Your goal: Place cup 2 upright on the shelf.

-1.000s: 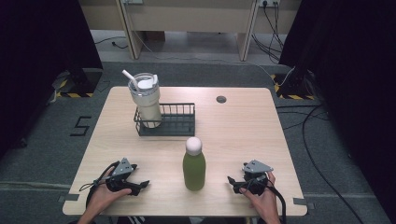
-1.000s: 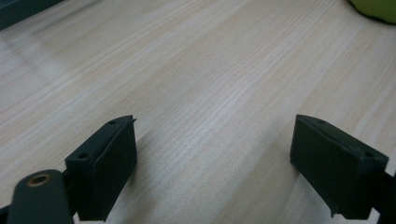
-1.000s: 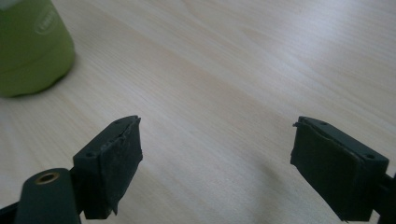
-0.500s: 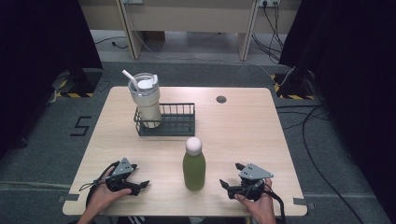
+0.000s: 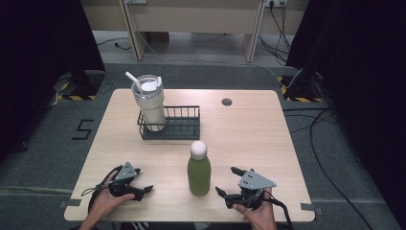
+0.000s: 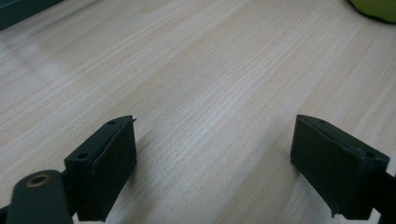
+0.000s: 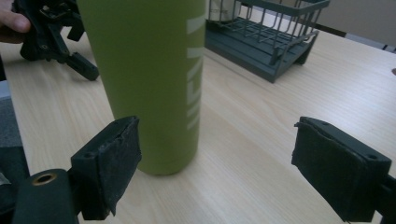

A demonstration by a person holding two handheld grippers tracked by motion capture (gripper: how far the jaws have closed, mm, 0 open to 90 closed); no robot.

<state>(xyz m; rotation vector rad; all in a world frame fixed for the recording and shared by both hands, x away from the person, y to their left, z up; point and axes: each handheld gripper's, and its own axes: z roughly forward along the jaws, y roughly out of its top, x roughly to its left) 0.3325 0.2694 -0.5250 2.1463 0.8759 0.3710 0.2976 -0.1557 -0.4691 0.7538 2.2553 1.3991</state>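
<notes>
**Tall bottle can tip if you touch it high or from one side**

Your right gripper [image 5: 229, 180] is released, jaws wide, just beside the green bottle [image 5: 198, 171], which stands upright near the front edge of the table [image 5: 249, 129]. Your left gripper [image 5: 142, 185] is also released, holding nothing, near the front left corner. If one jaw pushes the bottle before the other one meets it, I think it may fall or slide off the edge.
</notes>
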